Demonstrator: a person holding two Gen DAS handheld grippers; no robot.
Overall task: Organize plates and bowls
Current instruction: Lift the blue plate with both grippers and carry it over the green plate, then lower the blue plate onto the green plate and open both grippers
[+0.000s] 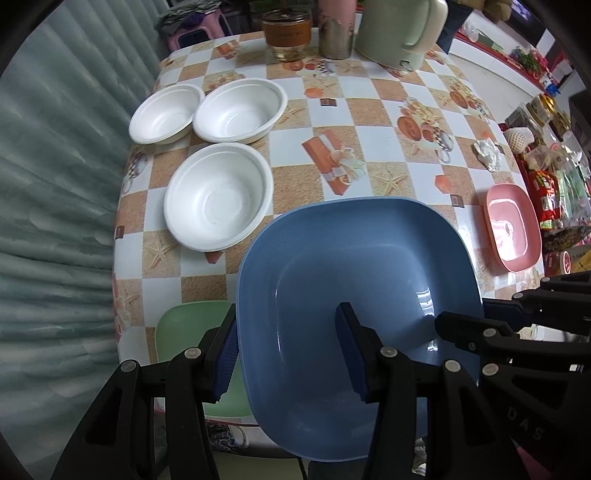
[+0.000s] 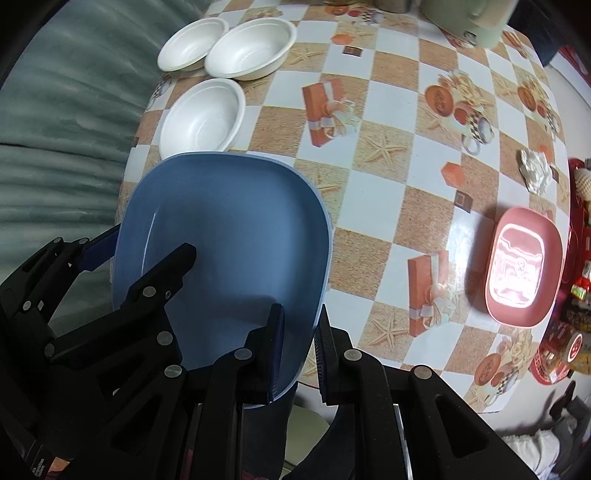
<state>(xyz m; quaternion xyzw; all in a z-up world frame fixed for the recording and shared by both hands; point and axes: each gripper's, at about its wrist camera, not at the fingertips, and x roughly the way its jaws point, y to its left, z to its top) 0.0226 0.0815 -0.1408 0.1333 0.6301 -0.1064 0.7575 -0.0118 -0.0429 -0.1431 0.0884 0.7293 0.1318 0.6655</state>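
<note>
A deep blue plate (image 1: pixel 354 280) (image 2: pixel 229 236) hangs over the near edge of the checked table (image 1: pixel 369 110). My left gripper (image 1: pixel 288 314) (image 2: pixel 147 243) is shut on it, one pad outside the left rim and one finger inside the dish. My right gripper (image 2: pixel 301 314) (image 1: pixel 480 314) is shut on the plate's right rim. A green plate (image 1: pixel 184 328) lies partly under the blue one. Three white bowls (image 1: pixel 219 195) (image 1: pixel 240 110) (image 1: pixel 166 112) sit at the table's left. At the right edge lies a pink plate (image 1: pixel 511 229) (image 2: pixel 521 266).
A pale green kettle (image 1: pixel 402 33), a glass jar (image 1: pixel 286 33) and a metal cup (image 1: pixel 336 37) stand at the table's far side. A crumpled tissue (image 1: pixel 487 155) lies near the pink plate. A grey-green curtain (image 1: pixel 55 184) hangs left; packaged goods (image 1: pixel 554 192) crowd the right.
</note>
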